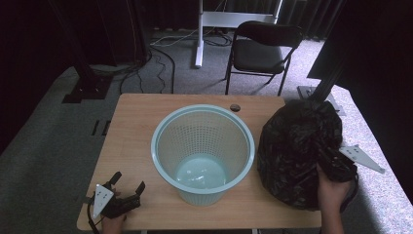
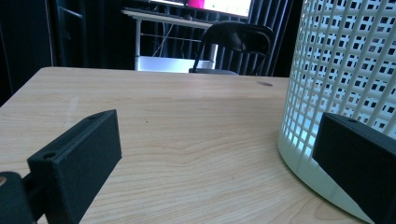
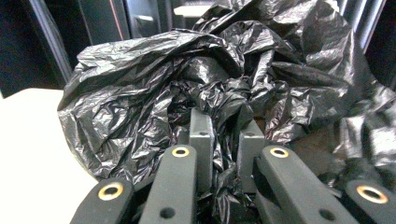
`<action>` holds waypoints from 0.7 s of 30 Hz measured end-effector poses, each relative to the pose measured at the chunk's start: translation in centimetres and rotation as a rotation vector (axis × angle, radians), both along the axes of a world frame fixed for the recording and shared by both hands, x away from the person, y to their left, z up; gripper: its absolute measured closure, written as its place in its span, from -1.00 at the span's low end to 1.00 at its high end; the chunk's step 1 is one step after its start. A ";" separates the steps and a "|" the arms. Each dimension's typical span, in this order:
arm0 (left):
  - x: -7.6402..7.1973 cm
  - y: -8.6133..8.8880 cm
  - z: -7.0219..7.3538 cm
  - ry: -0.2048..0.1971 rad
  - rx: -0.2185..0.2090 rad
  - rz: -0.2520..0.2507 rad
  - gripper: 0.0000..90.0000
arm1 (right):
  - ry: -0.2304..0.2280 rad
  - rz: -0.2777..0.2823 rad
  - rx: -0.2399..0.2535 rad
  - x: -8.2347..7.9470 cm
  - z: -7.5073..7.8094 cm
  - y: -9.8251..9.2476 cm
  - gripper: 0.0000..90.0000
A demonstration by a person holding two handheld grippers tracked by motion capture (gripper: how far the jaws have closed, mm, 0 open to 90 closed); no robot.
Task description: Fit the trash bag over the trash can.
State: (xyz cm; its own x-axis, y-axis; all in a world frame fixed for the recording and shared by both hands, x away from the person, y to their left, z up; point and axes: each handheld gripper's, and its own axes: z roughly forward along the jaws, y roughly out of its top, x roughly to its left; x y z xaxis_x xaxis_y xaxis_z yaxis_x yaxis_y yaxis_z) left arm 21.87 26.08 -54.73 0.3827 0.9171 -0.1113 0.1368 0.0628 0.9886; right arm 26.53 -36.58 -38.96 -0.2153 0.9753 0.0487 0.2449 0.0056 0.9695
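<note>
The right gripper (image 3: pixel 223 128) has its jaws drawn narrow on a fold of the crumpled black plastic bin bag (image 1: pixel 298 146); in the right gripper view the glossy, creased film is bunched between the two grey pads and billows up and around beyond the jaws on every side. In the high view that bag hangs as a rounded, puffed mass over the right edge of the pale wooden desk (image 1: pixel 131 146), with the right hand (image 1: pixel 332 191) gripping at its lower right; whether its bottom touches the desk I cannot tell.

The left gripper (image 1: pixel 127 184) rests low at the near left corner of the desk, its jaws spread wide with nothing between them. Ahead of those jaws lies bare, smooth wood grain running to the far edge. Just off the right-hand jaw, very close, stands the light blue round plastic basket (image 2: pixel 341 70), its wall a grid of small square holes above a solid base band. It tapers downward, sits upright and open at mid desk, and leaves a narrow gap to the bag.

Beyond the far edge, on grey carpet, stand a black folding chair (image 1: pixel 265 48) and a white stand leg (image 1: pixel 198 34) among dark curtains.
</note>
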 end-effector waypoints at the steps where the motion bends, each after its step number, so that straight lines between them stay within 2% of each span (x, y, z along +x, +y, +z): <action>1: 0.0 0.0 0.0 0.001 0.001 0.000 -0.97 | 0.000 0.000 0.000 0.0 0.0 0.0 0.81; 5: 0.0 0.0 0.0 0.000 0.000 0.003 -0.97 | -0.061 0.023 -0.006 -1.4 2.2 0.1 0.81; 11: 0.0 0.0 0.0 0.001 -0.003 0.004 -0.97 | -0.167 0.087 0.015 -3.6 6.0 0.9 0.81; 15: 0.0 0.0 0.0 0.002 -0.003 0.002 -0.97 | -0.251 0.136 0.027 -5.2 9.1 1.5 0.81; 18: 0.0 0.0 0.0 0.001 -0.002 0.003 -0.97 | -0.313 0.184 0.065 -6.4 11.7 1.7 0.81; 21: 0.0 0.0 0.0 0.002 0.000 0.003 -0.97 | -0.384 0.225 0.069 -7.6 14.2 2.2 0.81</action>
State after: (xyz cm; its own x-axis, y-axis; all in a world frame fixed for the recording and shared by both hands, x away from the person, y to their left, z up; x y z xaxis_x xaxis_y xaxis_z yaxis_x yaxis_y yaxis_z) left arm 21.85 26.07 -54.73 0.3800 0.9181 -0.1125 0.1389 0.0636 0.9883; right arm 18.94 -34.40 -24.73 -0.4370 0.8994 -0.0130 -0.1324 -0.0500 0.9899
